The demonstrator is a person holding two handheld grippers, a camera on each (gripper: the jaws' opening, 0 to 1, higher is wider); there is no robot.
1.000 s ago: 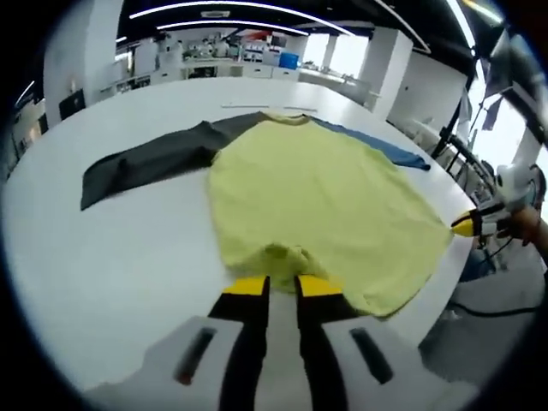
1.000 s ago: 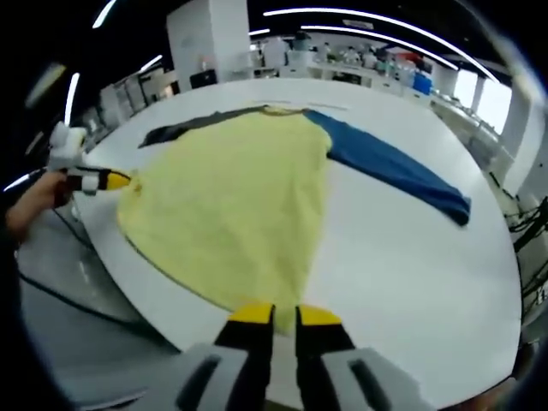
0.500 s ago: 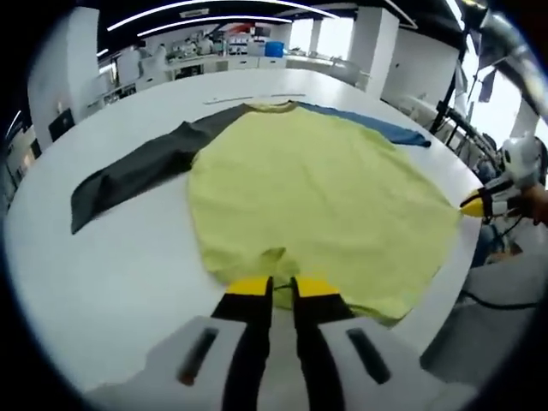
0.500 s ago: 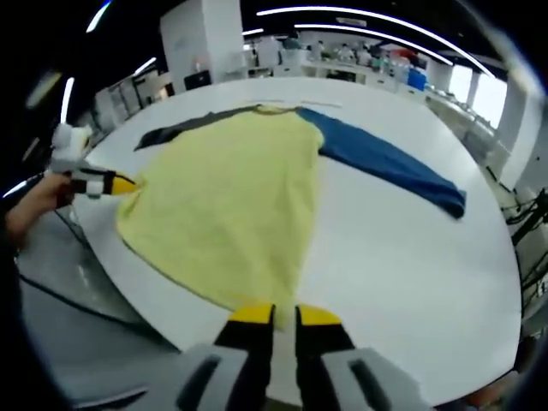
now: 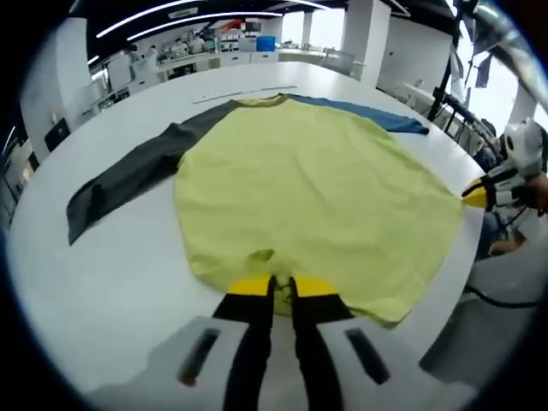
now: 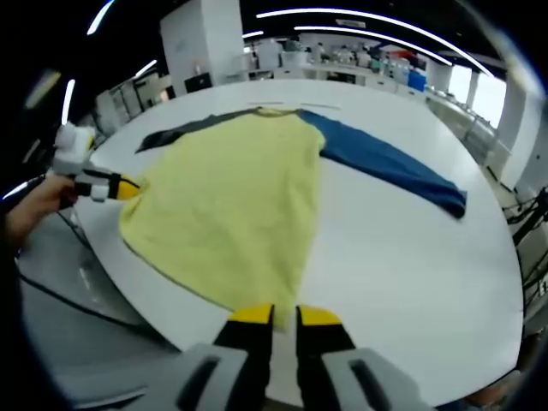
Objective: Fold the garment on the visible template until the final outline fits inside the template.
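Left gripper view: my left claw (image 5: pixel 281 286) is closed tight on the near hem of the shirt (image 5: pixel 308 188), with a small pucker of yellow cloth bunched just above the jaw tips. The shirt lies flat and spread on the white surface (image 5: pixel 94 282), collar at the far end. The dark grey sleeve (image 5: pixel 128 175) runs out to the left, the blue sleeve (image 5: pixel 360 113) to the far right. At the right edge, the right claw (image 5: pixel 476 195) is pinched on the other hem corner, with a person's hand behind it. I cannot make out a template outline on the surface.

Right gripper view: my right claw (image 6: pixel 285 315) has its jaws nearly together on the near hem corner of the shirt (image 6: pixel 240 205), so I judge it gripping the cloth. The blue sleeve (image 6: pixel 390 167) stretches right across the surface (image 6: pixel 402 282); the grey sleeve (image 6: pixel 184 128) shows at the far left. The left claw (image 6: pixel 124 185) holds the opposite corner at the left, close to the surface's edge.

Progress, as I judge it: no fold is made. The shirt is laid open, both hem corners gripped. Left to do: fold in the sleeves and body until the outline fits.
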